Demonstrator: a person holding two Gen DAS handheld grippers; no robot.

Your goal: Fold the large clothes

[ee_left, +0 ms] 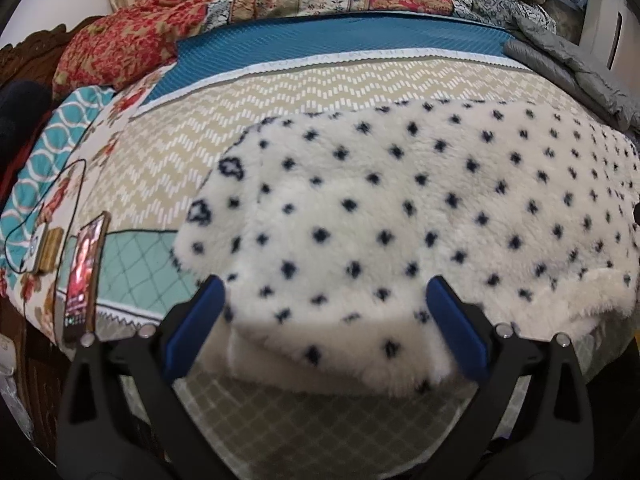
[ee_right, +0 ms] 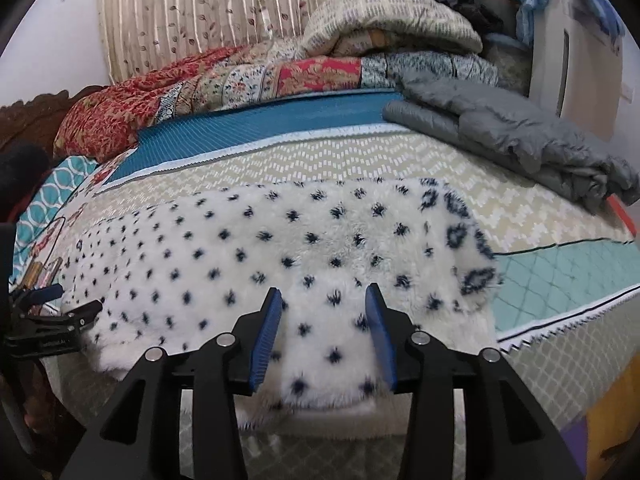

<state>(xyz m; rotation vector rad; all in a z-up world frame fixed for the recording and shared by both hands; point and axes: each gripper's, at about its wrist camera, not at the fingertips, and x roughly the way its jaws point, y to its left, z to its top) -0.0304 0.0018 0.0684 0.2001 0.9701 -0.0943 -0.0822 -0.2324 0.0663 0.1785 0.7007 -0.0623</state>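
A white fluffy garment with dark blue spots [ee_left: 400, 208] [ee_right: 280, 248] lies spread flat across the bed, its near edge hanging over the bed's front side. My left gripper [ee_left: 325, 284] stands wide open over that near edge at the garment's left end, its blue pads apart from the fleece. It also shows at the left border of the right wrist view as the left gripper [ee_right: 72, 300]. My right gripper [ee_right: 324, 291] is open at the garment's right end. The fleece edge lies between its blue pads [ee_right: 268, 332], and I see no pinch on it.
A grey puffer jacket [ee_right: 520, 132] [ee_left: 580, 76] lies at the back right of the bed. Folded patterned quilts [ee_right: 240, 80] are piled along the back. A lit phone [ee_left: 84, 276] and a black cable [ee_left: 48, 200] sit at the bed's left edge.
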